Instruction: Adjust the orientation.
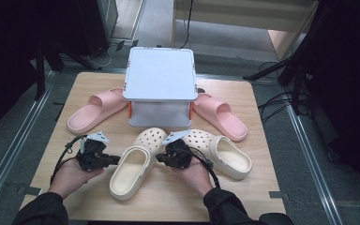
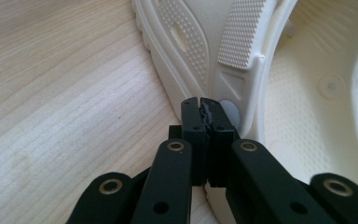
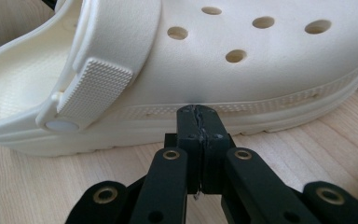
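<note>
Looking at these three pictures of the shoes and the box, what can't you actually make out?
- What the white box holds: its lid covers it in the high view.
- Inner ends of both pink slippers: hidden behind the box.
- Whether the shut left gripper touches the cream clog: its jaws block the spot.

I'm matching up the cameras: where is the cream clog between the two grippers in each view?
High view: cream clog, lower centre, the left one of the pair.
Left gripper view: upper right.
Right gripper view: across the top.
Shared landmark: the wooden table under it.
</note>
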Demonstrator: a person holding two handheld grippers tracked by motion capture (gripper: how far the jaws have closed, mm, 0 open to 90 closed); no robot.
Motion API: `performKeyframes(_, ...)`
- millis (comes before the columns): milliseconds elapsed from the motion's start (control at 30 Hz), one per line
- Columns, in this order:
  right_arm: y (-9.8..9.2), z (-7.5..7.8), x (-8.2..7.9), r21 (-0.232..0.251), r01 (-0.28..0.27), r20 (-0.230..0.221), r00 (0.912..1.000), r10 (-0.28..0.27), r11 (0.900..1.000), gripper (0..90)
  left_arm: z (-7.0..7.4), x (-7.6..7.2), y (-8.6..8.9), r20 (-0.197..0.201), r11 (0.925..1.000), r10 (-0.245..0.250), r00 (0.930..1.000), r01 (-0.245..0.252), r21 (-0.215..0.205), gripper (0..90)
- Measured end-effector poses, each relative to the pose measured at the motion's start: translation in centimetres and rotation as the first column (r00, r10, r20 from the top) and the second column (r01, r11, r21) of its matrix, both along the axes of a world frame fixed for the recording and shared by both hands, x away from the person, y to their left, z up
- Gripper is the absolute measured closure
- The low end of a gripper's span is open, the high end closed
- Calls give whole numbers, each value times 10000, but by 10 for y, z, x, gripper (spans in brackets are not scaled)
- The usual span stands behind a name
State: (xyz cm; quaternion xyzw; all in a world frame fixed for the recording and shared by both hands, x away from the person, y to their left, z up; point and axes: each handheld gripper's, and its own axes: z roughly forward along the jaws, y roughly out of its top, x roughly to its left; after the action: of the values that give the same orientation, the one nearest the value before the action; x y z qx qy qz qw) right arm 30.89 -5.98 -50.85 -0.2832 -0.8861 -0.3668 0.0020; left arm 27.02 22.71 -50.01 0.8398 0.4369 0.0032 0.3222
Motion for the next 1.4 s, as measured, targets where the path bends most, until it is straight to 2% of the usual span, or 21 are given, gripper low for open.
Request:
performKeyframes(300, 0, 1, 10, -77, 172, -7, 9999, -173, 9998, 897, 0, -9, -11, 39, 9999, -159, 9999, 158, 53, 874)
performKeyframes(467, 2, 1, 19, -86, 339, 55, 9994, -338, 9994, 900, -2, -11, -23, 97, 9999, -13, 10000, 12, 153, 871)
performKeyframes(600, 3, 1, 21, -84, 275, 90, 9996, -274, 9996, 897, -3, -11, -20, 10, 9999, 165, 9999, -165, -1, 853)
performKeyframes(633, 3, 1, 21, -92, 270, 103, 9996, -269, 9996, 887, -3, -11, -19, -23, 9998, 208, 9998, -208, -33, 836)
performKeyframes(700, 4, 1, 23, -164, 222, 208, 9995, -219, 9996, 852, -2, -11, -16, 95, 9995, 297, 9995, -298, 73, 746)
performKeyframes(733, 4, 2, 23, -199, 210, 206, 9996, -206, 9996, 834, 0, -11, -13, 159, 9995, 327, 9993, -328, 46, 746)
performKeyframes(767, 3, 3, 24, -239, 195, 234, 9995, -190, 9995, 805, 3, -12, -11, 292, 9993, 383, 9988, -382, -40, 702)
performKeyframes(800, 2, 5, 23, -188, 199, 291, 9994, -193, 9996, 761, 10, -13, -5, 446, 9987, 283, 9986, -263, -436, 670)
performKeyframes(833, 0, 8, 23, -122, 141, 360, 9993, -137, 9998, 718, 10, -13, -5, 446, 9987, 283, 9986, -263, -436, 634)
performKeyframes(867, -1, 10, 22, -117, 147, 333, 9993, -143, 9998, 693, 16, -16, -2, 790, 9994, 281, 9965, -265, -208, 613)
performKeyframes(967, -4, 16, 19, 12, -104, 373, 9993, 103, 9999, 627, 19, -16, 0, 725, 9990, 449, 9964, -442, -108, 514)
performKeyframes(1000, -6, 19, 17, 11, -151, 369, 9992, 151, 9999, 613, 21, -16, 3, 704, 9986, 474, 9964, -455, -281, 493)
performKeyframes(1033, -6, 19, 17, 11, -151, 369, 9992, 151, 9999, 613, 21, -16, 3, 704, 9986, 474, 9964, -455, -281, 460)
performKeyframes(1067, -10, 24, 14, 87, -216, 319, 9993, 213, 9997, 590, 24, -17, 5, 865, 9985, 333, 9957, -294, -457, 456)
performKeyframes(1133, -13, 26, 13, 142, -262, 272, 9993, 258, 9996, 584, 26, -18, 6, 927, 9982, 270, 9953, -219, -551, 451)
performKeyframes(1200, -22, 33, 8, 175, -355, 287, 9990, 350, 9992, 576, 28, -19, 7, 858, 9976, 255, 9960, -199, -657, 406)
performKeyframes(1267, -29, 36, 4, 149, -381, 317, 9988, 376, 9992, 573, 29, -18, 9, 725, 9983, 209, 9972, -168, -566, 373)
performKeyframes(1400, -42, 44, -3, 195, -326, 302, 9990, 320, 9993, 569, 30, -18, 11, 777, 9979, 221, 9967, -172, -623, 351)
